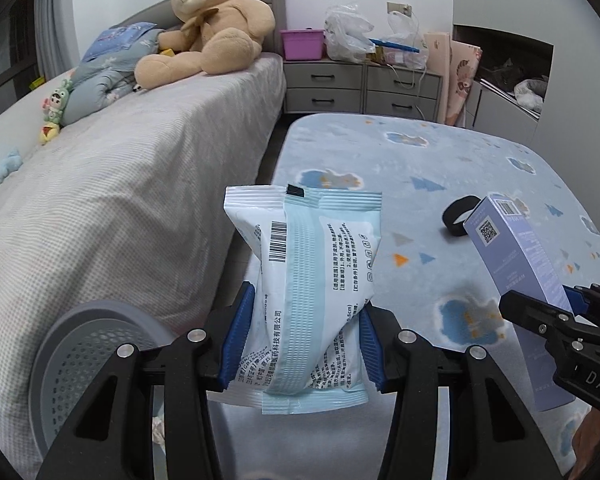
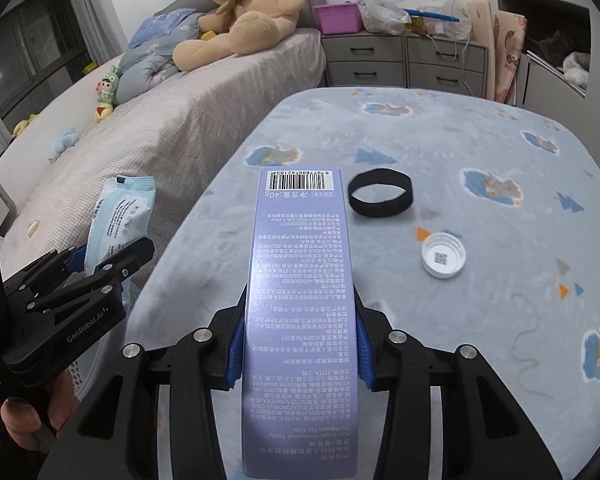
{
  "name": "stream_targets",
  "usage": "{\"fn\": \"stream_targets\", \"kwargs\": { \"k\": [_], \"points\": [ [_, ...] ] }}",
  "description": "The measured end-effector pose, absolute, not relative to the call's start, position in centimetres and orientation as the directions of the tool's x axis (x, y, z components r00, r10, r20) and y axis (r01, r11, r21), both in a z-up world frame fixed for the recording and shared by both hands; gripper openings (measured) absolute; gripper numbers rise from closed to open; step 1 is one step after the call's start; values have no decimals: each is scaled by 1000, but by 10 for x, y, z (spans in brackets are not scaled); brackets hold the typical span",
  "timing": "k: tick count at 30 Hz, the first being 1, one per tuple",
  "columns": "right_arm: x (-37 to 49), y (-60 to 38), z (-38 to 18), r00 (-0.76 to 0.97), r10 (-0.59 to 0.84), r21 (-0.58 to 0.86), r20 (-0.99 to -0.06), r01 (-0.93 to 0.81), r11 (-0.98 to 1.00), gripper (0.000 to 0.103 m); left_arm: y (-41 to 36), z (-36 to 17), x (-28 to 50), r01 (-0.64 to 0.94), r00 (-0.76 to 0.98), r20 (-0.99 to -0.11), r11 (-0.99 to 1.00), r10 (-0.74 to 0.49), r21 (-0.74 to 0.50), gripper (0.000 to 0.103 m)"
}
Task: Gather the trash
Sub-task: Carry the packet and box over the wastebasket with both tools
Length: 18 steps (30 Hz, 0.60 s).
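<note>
Left gripper [image 1: 306, 344]: blue pads clamped on both sides of a white-and-blue wipes packet [image 1: 310, 280]; packet held upright, clear of the surface, barcode side facing the camera.
Right gripper [image 2: 300, 344]: blue pads clamped on the long sides of a lavender toothpaste box [image 2: 300, 300]; box points away from the camera, barcode end at the far tip.
Relative position: both grippers side by side at the near edge of the table [image 2: 480, 128]; the left one sits over the gap between table and bed [image 1: 120, 200].
Table covering: light blue fleece with cloud and triangle print.
Remaining on table: black elastic band [image 2: 381, 192] just beyond the box tip; white bottle cap [image 2: 444, 258], open side up, near the band on its right.
Bin: grey perforated trash basket [image 1: 80, 344] low at left, beside the bed, just left of the left gripper.
Bed: teddy bear [image 1: 212, 24], folded quilt, small toys.
Background: grey drawer units [image 1: 364, 84] carrying a pink tub and plastic bags.
</note>
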State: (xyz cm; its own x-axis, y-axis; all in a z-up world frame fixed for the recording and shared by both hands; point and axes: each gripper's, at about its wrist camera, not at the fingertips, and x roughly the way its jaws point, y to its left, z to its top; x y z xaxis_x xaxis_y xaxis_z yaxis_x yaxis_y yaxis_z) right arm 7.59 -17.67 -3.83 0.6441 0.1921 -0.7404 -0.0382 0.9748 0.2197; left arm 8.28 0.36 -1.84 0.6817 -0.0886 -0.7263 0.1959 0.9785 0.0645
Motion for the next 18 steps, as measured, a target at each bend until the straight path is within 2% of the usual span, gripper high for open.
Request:
{"fn": "stream_targets", "kwargs": {
  "k": [18],
  "points": [
    [76,-79,-13,651,309,244,-693,-192,951,43,106,-9,47,3,704,-709,999,26,40,48]
  ]
}}
